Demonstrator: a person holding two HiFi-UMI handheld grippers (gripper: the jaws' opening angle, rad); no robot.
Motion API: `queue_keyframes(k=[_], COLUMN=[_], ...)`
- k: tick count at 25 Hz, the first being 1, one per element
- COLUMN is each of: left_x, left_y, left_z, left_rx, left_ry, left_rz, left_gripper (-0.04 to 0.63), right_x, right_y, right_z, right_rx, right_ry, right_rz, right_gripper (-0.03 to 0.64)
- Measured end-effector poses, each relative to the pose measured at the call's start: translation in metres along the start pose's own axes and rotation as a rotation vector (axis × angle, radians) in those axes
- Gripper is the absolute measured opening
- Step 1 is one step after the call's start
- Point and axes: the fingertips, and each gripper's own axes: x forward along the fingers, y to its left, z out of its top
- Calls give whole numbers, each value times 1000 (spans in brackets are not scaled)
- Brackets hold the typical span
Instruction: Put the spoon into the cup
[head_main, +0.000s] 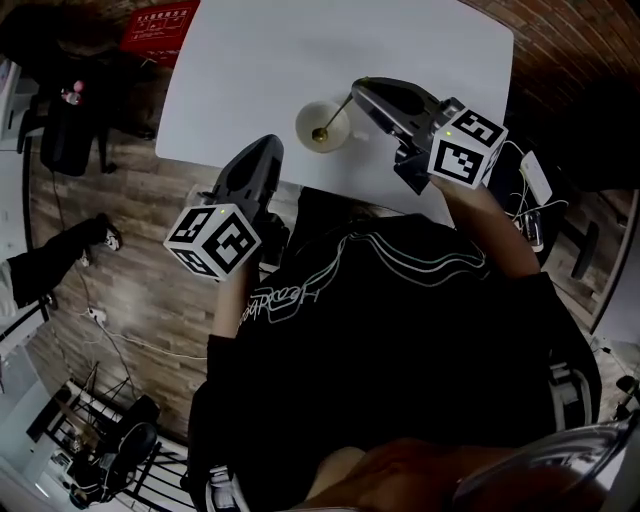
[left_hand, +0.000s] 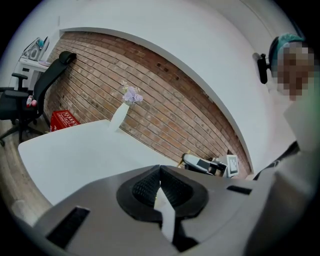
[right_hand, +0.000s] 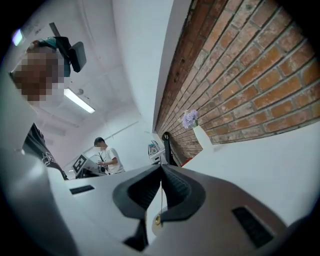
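A pale cup (head_main: 318, 118) stands on the white table (head_main: 240, 70) near its front edge. A gold spoon (head_main: 332, 120) leans in the cup with its bowl inside and its handle rising to the upper right. My right gripper (head_main: 360, 87) is shut on the top of that handle. In the right gripper view the thin spoon handle (right_hand: 160, 200) runs between the shut jaws of my right gripper (right_hand: 161, 170). My left gripper (head_main: 268, 145) hovers at the table's front edge, left of the cup and apart from it. In its own view the left gripper (left_hand: 160, 172) has its jaws together and holds nothing.
A white vase with lilac flowers (left_hand: 124, 106) stands at the table's far side by the brick wall. A red box (left_hand: 64, 120) and an office chair (left_hand: 47, 82) are off to the left. A person (right_hand: 106, 156) stands far back in the room. Cables lie on the floor (head_main: 110, 330).
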Motion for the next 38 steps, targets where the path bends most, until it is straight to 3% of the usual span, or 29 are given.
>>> queue_keyframes(k=[5, 16, 38], left_x=[19, 24, 27], left_y=[29, 60, 67], left_z=[8, 1, -11], left_rx=[-15, -47, -73], left_ry=[35, 108, 139], left_rz=[5, -5, -9], left_gripper=[3, 3, 3], right_x=[23, 50, 59], right_y=[-28, -42, -56], right_z=[-13, -55, -81], right_rx=[23, 36, 20], right_ry=[22, 102, 158], right_rz=[-45, -90, -80], right_gripper=[0, 0, 2])
